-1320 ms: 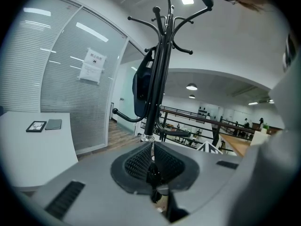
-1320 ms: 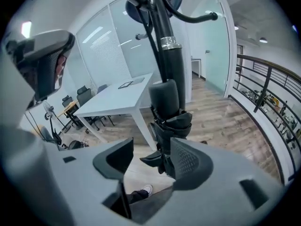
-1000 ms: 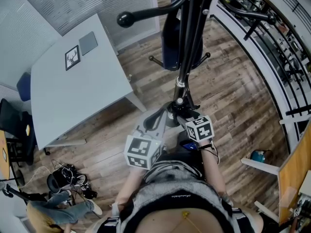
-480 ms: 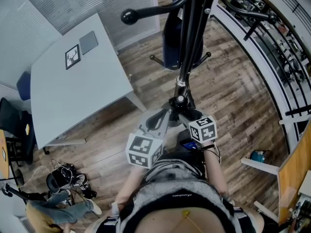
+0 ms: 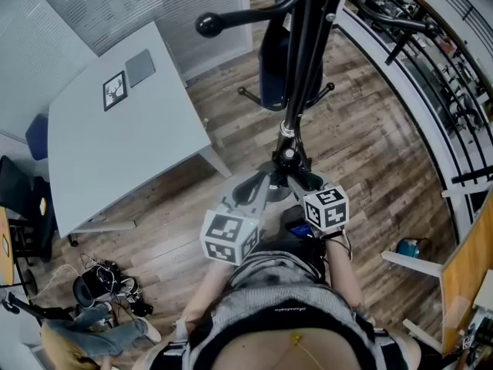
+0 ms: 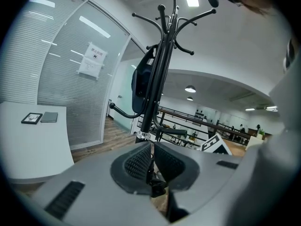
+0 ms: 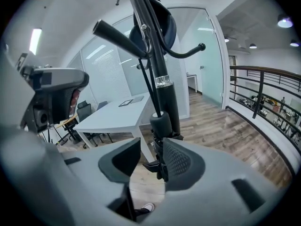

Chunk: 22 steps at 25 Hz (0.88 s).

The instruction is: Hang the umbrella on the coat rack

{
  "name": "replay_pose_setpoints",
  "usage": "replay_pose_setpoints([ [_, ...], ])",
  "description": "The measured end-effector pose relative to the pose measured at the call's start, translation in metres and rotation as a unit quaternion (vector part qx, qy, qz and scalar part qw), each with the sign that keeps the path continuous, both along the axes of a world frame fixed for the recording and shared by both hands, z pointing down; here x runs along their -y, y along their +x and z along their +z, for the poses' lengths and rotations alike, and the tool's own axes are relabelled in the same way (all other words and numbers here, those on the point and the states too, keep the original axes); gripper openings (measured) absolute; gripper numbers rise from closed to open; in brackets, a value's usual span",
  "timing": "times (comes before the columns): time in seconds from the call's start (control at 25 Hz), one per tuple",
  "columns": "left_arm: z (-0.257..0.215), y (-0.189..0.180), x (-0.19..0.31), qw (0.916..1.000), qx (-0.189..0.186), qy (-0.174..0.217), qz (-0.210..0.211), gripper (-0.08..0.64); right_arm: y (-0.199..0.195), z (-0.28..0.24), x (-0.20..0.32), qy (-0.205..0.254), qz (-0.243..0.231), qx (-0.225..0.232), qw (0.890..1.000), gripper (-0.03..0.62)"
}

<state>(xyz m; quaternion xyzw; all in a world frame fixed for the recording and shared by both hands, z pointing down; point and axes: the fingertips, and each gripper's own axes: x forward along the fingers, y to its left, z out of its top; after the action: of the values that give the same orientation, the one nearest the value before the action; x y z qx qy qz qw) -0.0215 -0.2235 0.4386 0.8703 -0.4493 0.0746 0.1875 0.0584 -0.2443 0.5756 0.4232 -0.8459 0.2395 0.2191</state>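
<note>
Umbrella (image 7: 165, 102) stands upright close by the coat rack (image 5: 239, 18), clamped low in the left gripper (image 6: 151, 149), and the right gripper (image 7: 150, 152), its jaws closing around it, should grip squarely before any lift.

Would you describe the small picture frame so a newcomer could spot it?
Start at the white table left of the coat rack. Near its far edge, the frame is black-bordered with a deer, unlike the plain grey pad beside it.
</note>
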Motion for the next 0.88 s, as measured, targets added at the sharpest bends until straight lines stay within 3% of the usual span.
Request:
replay_pose_setpoints([
  [0.32,0.0,0.005,0.001,1.0,-0.006,-0.001,0.004,0.02,-0.002,-0.015,-0.001,0.006,-0.002,0.042,0.999,0.141],
  [0.48,0.0,0.006,0.002,0.9999,-0.014,0.0,0.008,0.02,-0.002,-0.021,0.001,0.022,-0.014,0.041,0.999,0.12],
  [0.6,0.0,0.008,0.001,0.9998,-0.015,0.0,0.015,0.02,-0.005,-0.025,-0.002,0.026,-0.019,0.047,0.998,0.094],
  [0.72,0.001,0.01,-0.001,0.9996,-0.015,-0.004,0.024,0.02,-0.004,-0.03,-0.002,0.036,-0.011,0.047,0.998,0.021],
  [0.88,0.001,0.016,-0.004,0.9991,-0.017,-0.007,0.037,0.019,-0.001,-0.035,0.0,0.053,-0.001,0.042,0.998,0.003],
])
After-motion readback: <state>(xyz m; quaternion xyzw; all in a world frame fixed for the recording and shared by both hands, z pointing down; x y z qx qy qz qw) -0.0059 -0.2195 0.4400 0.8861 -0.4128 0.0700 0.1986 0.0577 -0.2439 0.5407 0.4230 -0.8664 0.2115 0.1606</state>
